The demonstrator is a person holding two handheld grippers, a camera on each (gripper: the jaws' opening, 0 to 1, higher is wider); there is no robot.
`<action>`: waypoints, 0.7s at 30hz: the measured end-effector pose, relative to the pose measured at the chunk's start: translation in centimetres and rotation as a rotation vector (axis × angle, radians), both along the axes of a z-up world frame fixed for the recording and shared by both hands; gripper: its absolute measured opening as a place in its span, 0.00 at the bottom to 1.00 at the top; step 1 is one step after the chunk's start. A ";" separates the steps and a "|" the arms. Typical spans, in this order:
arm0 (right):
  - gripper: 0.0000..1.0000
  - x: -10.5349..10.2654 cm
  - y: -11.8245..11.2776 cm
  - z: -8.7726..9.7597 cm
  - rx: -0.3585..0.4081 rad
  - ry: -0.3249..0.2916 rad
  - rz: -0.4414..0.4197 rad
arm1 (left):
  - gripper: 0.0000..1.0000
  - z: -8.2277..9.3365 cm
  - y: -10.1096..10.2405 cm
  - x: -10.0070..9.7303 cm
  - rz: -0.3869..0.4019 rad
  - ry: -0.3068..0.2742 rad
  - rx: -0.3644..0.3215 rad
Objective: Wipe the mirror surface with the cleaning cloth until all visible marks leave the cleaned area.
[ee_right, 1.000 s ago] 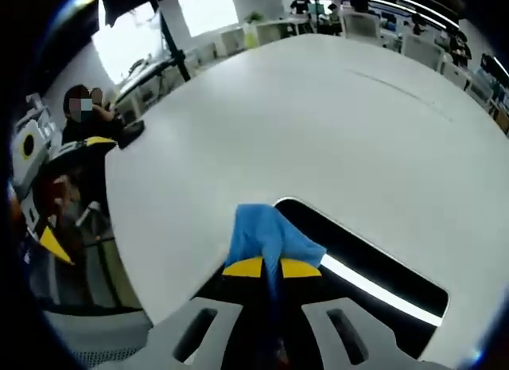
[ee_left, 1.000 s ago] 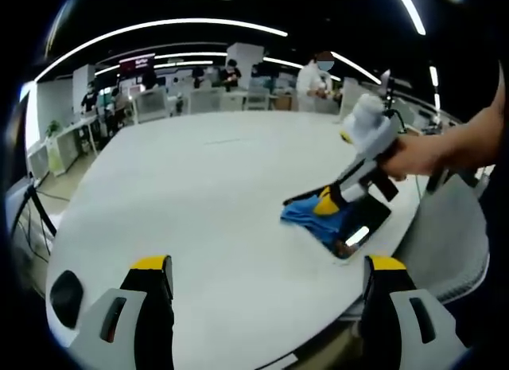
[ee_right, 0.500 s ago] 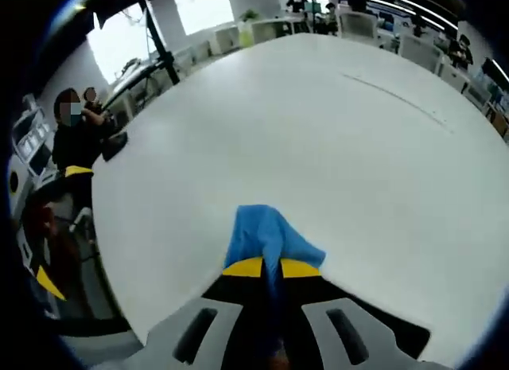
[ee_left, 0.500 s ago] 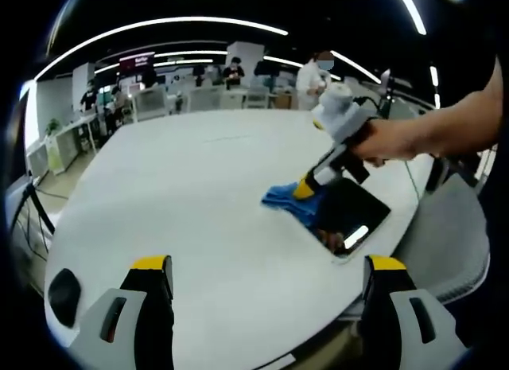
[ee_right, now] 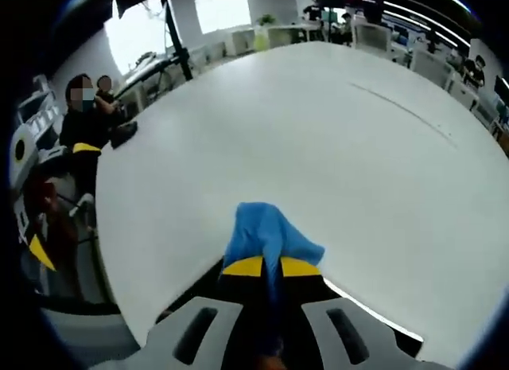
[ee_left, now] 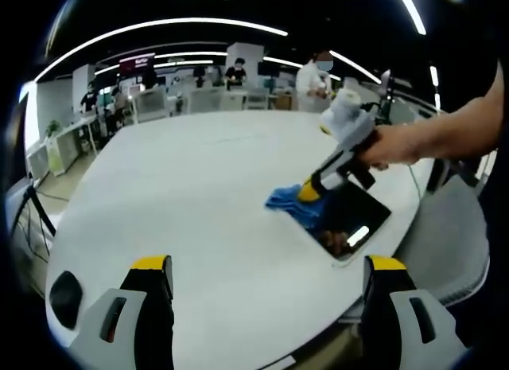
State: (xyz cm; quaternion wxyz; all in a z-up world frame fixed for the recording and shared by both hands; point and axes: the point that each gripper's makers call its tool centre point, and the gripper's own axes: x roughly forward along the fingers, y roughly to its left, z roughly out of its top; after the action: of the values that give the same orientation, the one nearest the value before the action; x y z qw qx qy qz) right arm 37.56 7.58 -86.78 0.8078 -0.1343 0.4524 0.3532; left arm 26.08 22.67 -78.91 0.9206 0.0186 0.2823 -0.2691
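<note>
A dark rectangular mirror [ee_left: 350, 219] lies flat near the right edge of a big white table [ee_left: 199, 195]. A blue cleaning cloth [ee_left: 288, 204] rests at the mirror's far-left corner, partly on the table. The right gripper [ee_left: 308, 192], held by a person's hand [ee_left: 390, 147], is shut on that cloth and presses it down. In the right gripper view the cloth [ee_right: 266, 236] bunches out beyond the shut yellow-tipped jaws of the right gripper [ee_right: 270, 267], with the mirror's dark edge [ee_right: 350, 306] beneath. My left gripper [ee_left: 266, 266] stands open above the table's near edge, well short of the mirror.
A black mouse-like object [ee_left: 65, 294] lies at the table's near-left corner. A grey chair [ee_left: 449, 243] stands right of the mirror. People and desks fill the room behind [ee_left: 318, 75]. A seated person [ee_right: 83, 123] is beyond the table's left edge.
The right gripper swept the cloth from the mirror's middle out to its far-left corner, then came back slightly toward the mirror. The left gripper has stayed still.
</note>
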 end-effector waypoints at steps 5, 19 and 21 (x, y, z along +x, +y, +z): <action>0.01 0.0 -1.4 -0.1 -0.008 0.000 -0.008 | 0.99 -0.1 0.0 0.0 0.000 0.001 -0.001; 0.01 0.0 -4.4 -0.1 -0.010 0.010 -0.082 | 0.99 0.1 -0.6 0.3 -0.015 -0.007 0.000; 0.01 -0.1 -4.3 -0.1 -0.006 0.003 -0.081 | 0.99 0.2 -0.5 0.3 -0.013 -0.008 0.000</action>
State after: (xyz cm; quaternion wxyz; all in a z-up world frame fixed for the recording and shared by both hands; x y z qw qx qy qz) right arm 37.44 3.27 -86.85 0.8203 -0.1179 0.4598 0.3192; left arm 26.37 22.13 -78.74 0.9200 0.0216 0.2786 -0.2749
